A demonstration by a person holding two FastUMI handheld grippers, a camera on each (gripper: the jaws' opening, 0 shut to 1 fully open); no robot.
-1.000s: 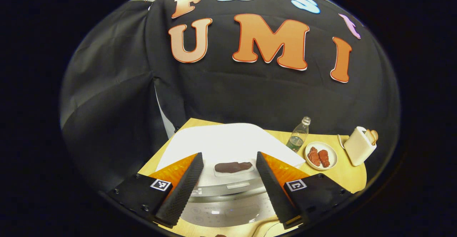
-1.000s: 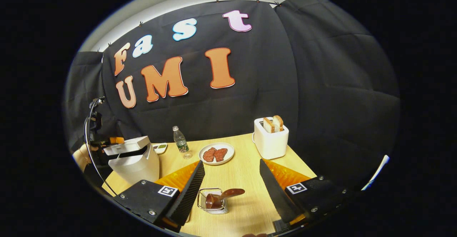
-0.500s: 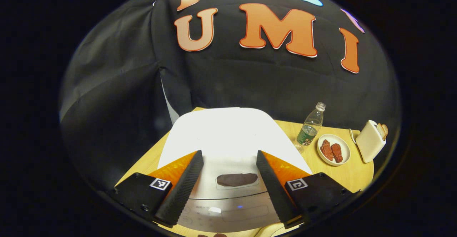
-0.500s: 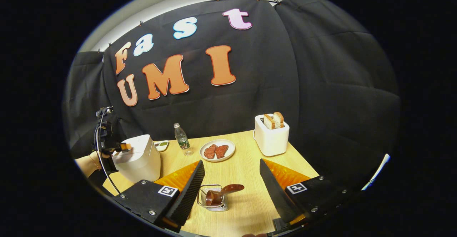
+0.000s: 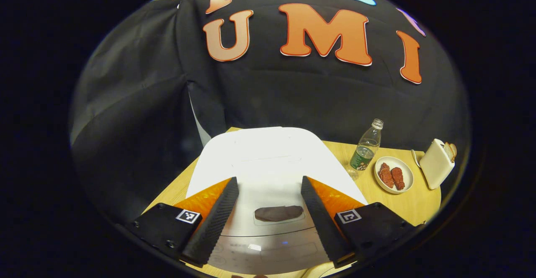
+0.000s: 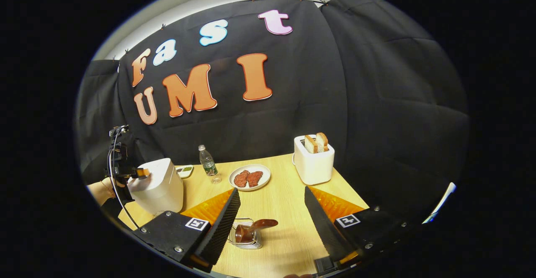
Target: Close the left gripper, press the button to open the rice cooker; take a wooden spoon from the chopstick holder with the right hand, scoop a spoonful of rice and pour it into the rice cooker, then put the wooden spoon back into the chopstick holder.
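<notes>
The white rice cooker (image 5: pixel 268 160) stands right under my left gripper (image 5: pixel 269 180), its lid down. The dark brown button (image 5: pixel 278 213) on the lid lies between my two spread fingers, untouched; the left gripper is open. In the right gripper view the cooker (image 6: pixel 161 188) is at the far left, with the left gripper (image 6: pixel 125 171) and a hand over its top. My right gripper (image 6: pixel 271 190) is open and hovers above a wire chopstick holder (image 6: pixel 245 239). A dark wooden spoon (image 6: pixel 253 229) sits in the holder, bowl end leaning right.
On the wooden table (image 6: pixel 284 211) stand a plastic bottle (image 6: pixel 207 165), a white plate with two pieces of meat (image 6: pixel 249 177), a white toaster with bread (image 6: pixel 313 163) and a small dish (image 6: pixel 184 170) behind the cooker. Black cloth walls close off the back and sides.
The cooker lid, ajar one second ago, has come down flat. The left gripper sank with it and now holds still. The right gripper shifted slightly over the holder.
</notes>
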